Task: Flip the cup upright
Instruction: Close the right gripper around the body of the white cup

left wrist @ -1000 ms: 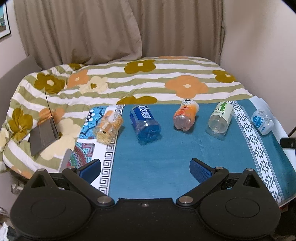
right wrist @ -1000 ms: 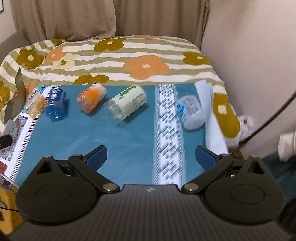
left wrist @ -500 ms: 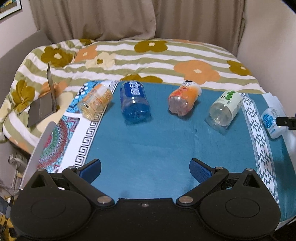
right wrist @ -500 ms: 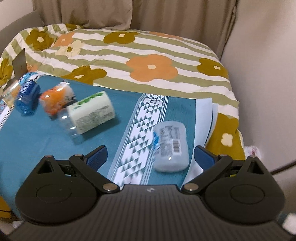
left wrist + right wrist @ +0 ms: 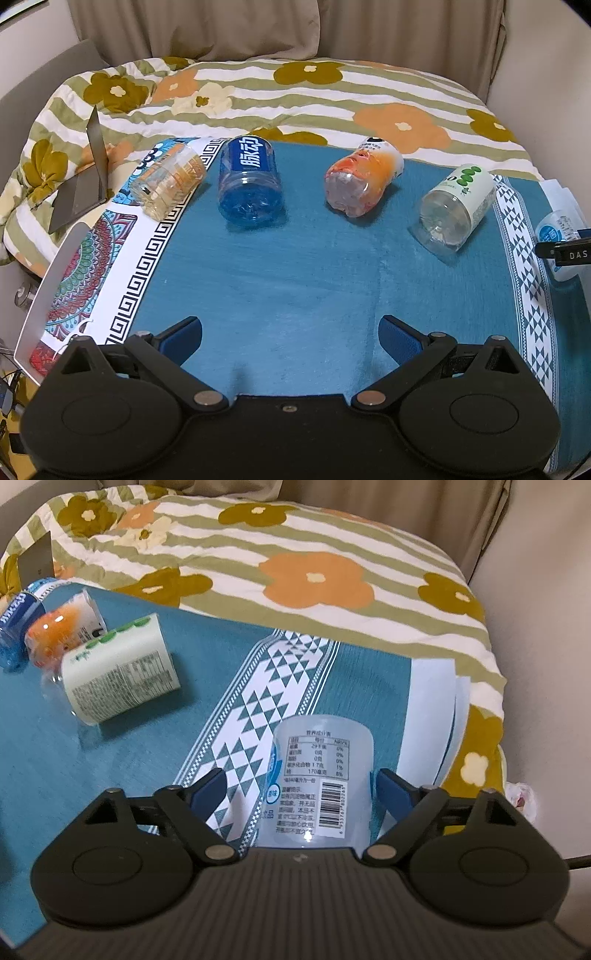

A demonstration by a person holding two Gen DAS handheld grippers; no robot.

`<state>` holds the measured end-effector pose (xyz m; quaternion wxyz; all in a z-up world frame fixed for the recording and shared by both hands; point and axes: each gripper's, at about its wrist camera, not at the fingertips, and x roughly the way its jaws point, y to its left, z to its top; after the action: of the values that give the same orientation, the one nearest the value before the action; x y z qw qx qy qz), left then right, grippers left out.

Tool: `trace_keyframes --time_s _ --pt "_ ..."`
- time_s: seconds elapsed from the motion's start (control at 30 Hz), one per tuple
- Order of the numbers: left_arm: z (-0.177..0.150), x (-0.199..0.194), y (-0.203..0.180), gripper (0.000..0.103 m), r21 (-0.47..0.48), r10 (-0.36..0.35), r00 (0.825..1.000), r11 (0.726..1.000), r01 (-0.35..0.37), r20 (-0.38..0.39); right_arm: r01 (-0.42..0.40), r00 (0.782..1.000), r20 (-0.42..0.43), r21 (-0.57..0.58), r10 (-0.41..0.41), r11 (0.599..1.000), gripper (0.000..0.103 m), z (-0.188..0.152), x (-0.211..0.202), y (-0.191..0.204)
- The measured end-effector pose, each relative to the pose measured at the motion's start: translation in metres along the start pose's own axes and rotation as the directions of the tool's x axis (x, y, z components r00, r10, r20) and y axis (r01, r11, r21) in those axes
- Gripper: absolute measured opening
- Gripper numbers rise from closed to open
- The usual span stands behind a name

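Right at the near right edge of the blue cloth, beside its white triangle-patterned border and some pale sheets of paper, the clear cup lies on its side between the spread blue pads of the right claw. That claw is open around it, one pad near each flank, neither clearly pressing. Beyond the cloth the flowered bedspread runs back to the curtain. Leftward, four more cups lie toppled in a row: green-labelled cup, orange cup, blue cup and amber cup. A wide bare stretch of cloth lies in front of them. Over it hovers the left claw, open and holding nothing, pointing toward the row. All look empty.
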<state>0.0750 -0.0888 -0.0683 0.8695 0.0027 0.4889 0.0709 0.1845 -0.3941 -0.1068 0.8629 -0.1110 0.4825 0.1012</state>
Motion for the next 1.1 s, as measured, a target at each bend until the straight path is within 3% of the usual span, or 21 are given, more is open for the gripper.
trace_keyframes --time_s 0.1,0.2,0.6,0.9,1.1 --pt "0.002 0.003 -0.003 0.103 0.007 0.004 1.000 1.000 -0.004 -0.008 0.002 1.000 -0.012 0.002 -0.002 1.000 0.091 -0.001 0.005 -0.002" --pt "0.003 0.004 -0.003 0.103 0.011 0.001 1.000 1.000 -0.001 -0.008 0.011 1.000 -0.021 0.009 -0.010 1.000 0.077 -0.003 0.007 -0.004" --pt "0.005 -0.007 0.012 0.103 0.040 -0.039 0.999 0.998 0.038 0.019 0.029 0.999 0.021 0.037 -0.030 0.999 0.076 0.003 -0.042 0.019" --pt "0.003 -0.027 0.039 0.103 0.103 -0.105 0.993 0.990 0.099 0.055 0.004 1.000 0.024 0.073 -0.006 0.997 0.076 0.000 -0.097 0.081" --pt "0.000 -0.035 0.063 0.103 0.153 -0.143 0.987 0.980 0.130 0.079 -0.029 0.999 0.018 0.136 0.026 0.990 0.076 -0.009 -0.112 0.134"
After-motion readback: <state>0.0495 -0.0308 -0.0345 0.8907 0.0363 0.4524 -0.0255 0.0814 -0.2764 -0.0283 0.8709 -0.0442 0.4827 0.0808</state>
